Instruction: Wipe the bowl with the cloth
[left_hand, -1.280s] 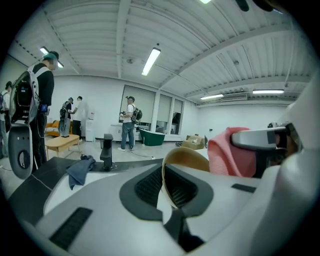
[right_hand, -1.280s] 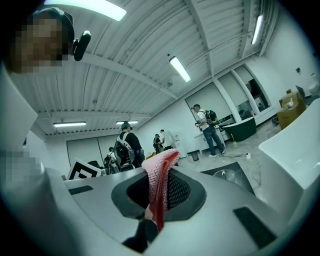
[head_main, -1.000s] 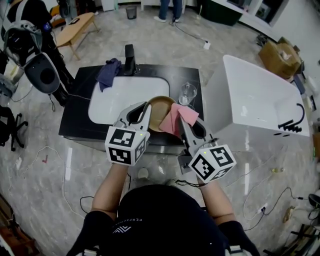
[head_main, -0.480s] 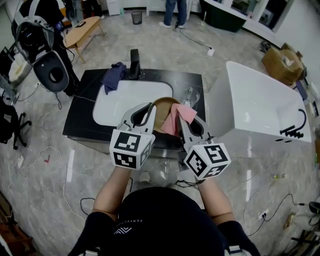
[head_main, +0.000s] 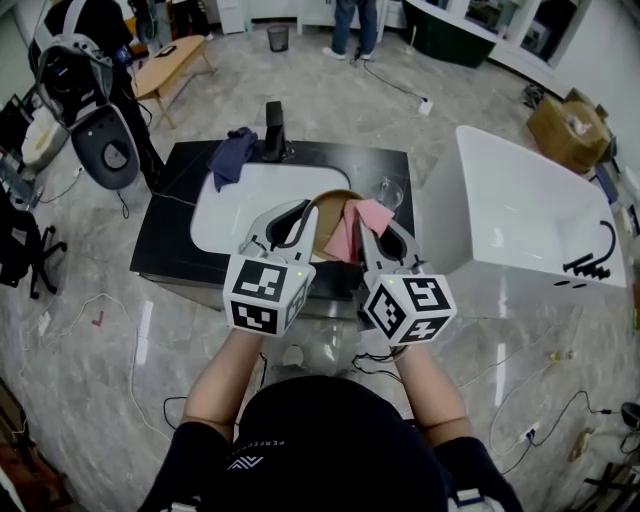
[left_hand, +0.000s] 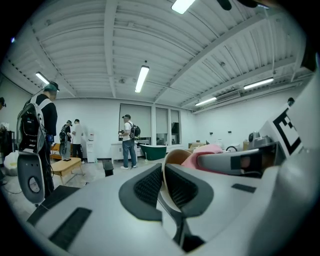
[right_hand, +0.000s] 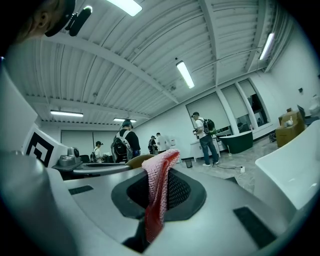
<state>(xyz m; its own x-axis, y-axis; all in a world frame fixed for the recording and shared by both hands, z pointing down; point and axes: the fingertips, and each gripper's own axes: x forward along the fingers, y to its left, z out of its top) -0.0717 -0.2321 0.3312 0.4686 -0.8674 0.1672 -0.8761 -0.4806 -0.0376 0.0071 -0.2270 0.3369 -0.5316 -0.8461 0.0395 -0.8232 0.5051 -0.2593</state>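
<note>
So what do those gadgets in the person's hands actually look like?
Both are pale grey plastic. The left claw and right claw each have two curved fingers lined with dark ribbed pads. Behind each sits a white cube printed with black square markers. The person wears a black short-sleeved top.

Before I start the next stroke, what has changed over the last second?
The right gripper, shut on the pink cloth, has eased forward and in toward the bowl and the left gripper, so the two grippers are closer together. Nothing was taken or let go: the left gripper stays shut on the bowl's rim. The glass and the blue rag by the sink have not moved.
</note>
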